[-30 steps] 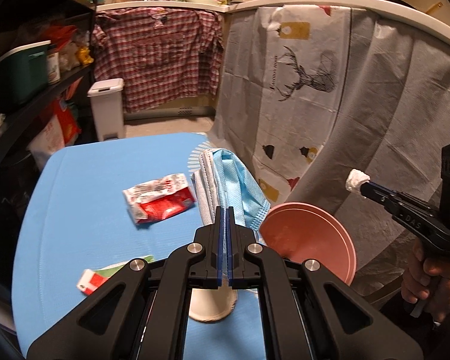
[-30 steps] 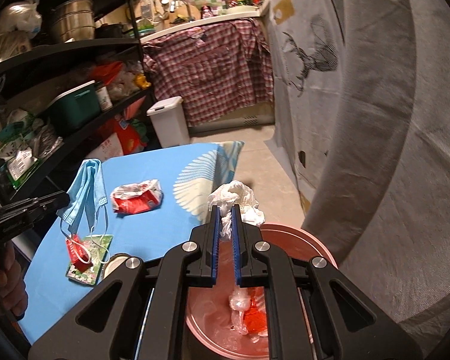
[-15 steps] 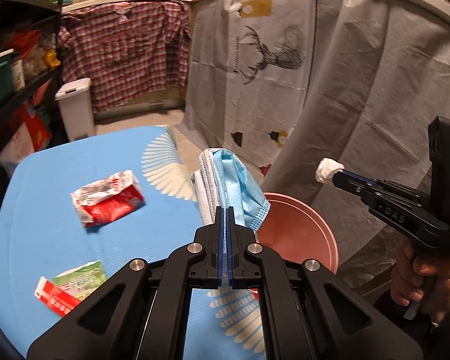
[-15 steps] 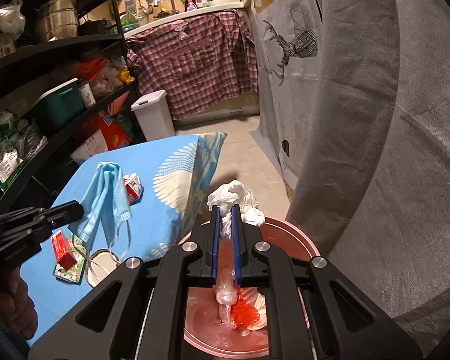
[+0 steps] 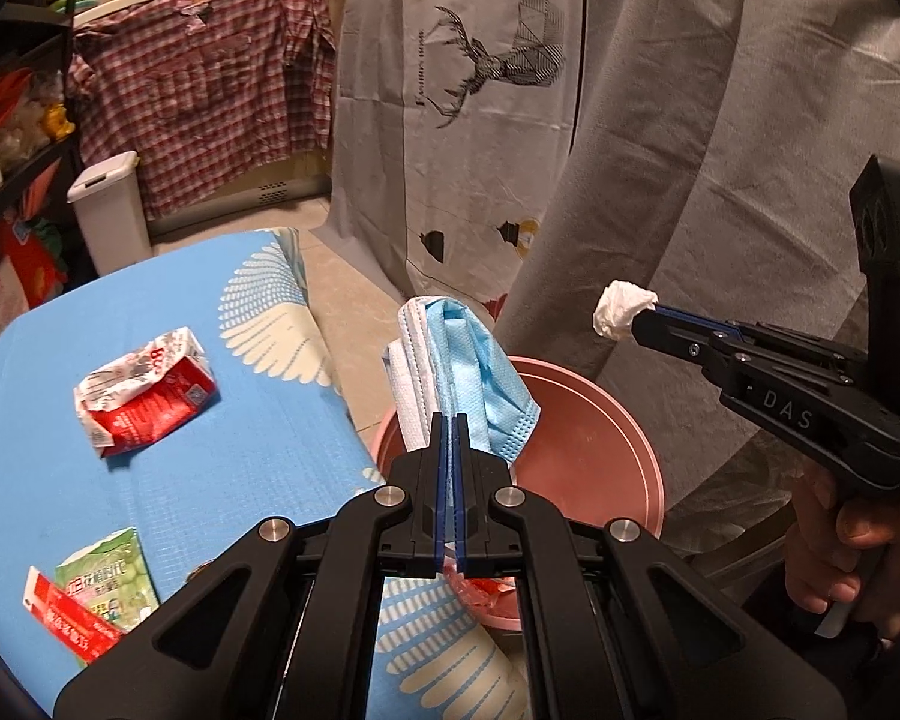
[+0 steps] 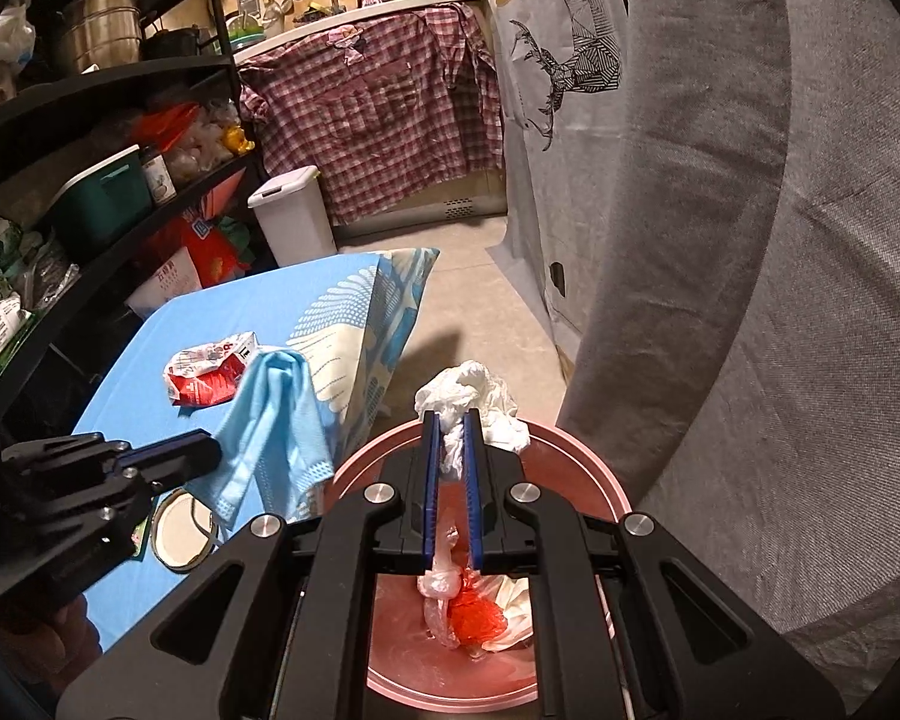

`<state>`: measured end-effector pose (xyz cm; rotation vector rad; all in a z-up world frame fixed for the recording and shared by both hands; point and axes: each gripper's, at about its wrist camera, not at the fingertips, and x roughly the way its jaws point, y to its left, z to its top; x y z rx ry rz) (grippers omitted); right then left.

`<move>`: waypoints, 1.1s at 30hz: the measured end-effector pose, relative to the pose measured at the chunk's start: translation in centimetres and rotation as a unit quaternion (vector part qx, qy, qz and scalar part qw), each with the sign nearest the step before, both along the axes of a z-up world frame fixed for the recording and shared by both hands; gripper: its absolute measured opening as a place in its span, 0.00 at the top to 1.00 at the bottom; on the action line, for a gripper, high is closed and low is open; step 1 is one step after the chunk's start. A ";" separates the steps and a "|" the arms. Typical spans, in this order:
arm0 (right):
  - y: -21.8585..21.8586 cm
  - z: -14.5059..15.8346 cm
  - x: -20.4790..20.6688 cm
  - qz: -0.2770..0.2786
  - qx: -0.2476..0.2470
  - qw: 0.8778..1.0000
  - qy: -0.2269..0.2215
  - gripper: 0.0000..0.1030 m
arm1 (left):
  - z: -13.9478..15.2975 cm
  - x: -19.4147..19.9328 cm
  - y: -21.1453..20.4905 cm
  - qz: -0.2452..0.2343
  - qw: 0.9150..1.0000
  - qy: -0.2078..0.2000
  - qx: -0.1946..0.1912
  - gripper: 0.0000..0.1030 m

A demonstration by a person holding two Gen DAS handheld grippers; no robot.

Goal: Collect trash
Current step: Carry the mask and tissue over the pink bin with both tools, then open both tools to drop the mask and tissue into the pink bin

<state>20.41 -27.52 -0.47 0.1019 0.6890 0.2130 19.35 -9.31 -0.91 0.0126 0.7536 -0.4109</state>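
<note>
Jaws of the left gripper [image 5: 449,420] are clamped on a folded blue face mask [image 5: 474,372], which stands up out of their tips and droops to the right over the near rim of the pink bin [image 5: 594,456] just beyond them. Jaws of the right gripper [image 6: 450,420] are pinched on a crumpled white tissue [image 6: 480,390] that bulges past their tips, directly above the same bin; below them, inside it, lie a red plastic scrap [image 6: 474,612] and clear wrapping. Left of the left jaws, on the blue-covered counter [image 5: 210,408], rest a crushed red-and-white packet [image 5: 144,396] and, nearer, a green-and-red wrapper [image 5: 90,594]. A hand [image 5: 840,546] grips the right gripper's handle at the right edge of the left wrist view.
</note>
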 end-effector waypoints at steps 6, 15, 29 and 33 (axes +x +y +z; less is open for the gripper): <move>-0.1 -0.5 0.4 -0.001 -0.001 1.000 0.014 0.84 | -0.4 0.4 -1.0 -0.018 1.000 0.011 -0.003 0.95; -0.3 -0.8 0.5 -0.015 -0.004 1.000 0.022 0.57 | 0.0 0.5 0.3 -0.001 1.000 0.005 -0.012 0.70; 1.9 0.1 -0.7 0.018 -0.007 1.000 -0.001 0.70 | 1.0 -1.1 7.5 0.067 0.998 -0.010 -0.015 0.71; 3.3 0.6 -1.2 0.033 -0.003 0.999 -0.014 0.83 | 1.3 -1.9 9.9 0.092 0.996 -0.018 -0.015 0.71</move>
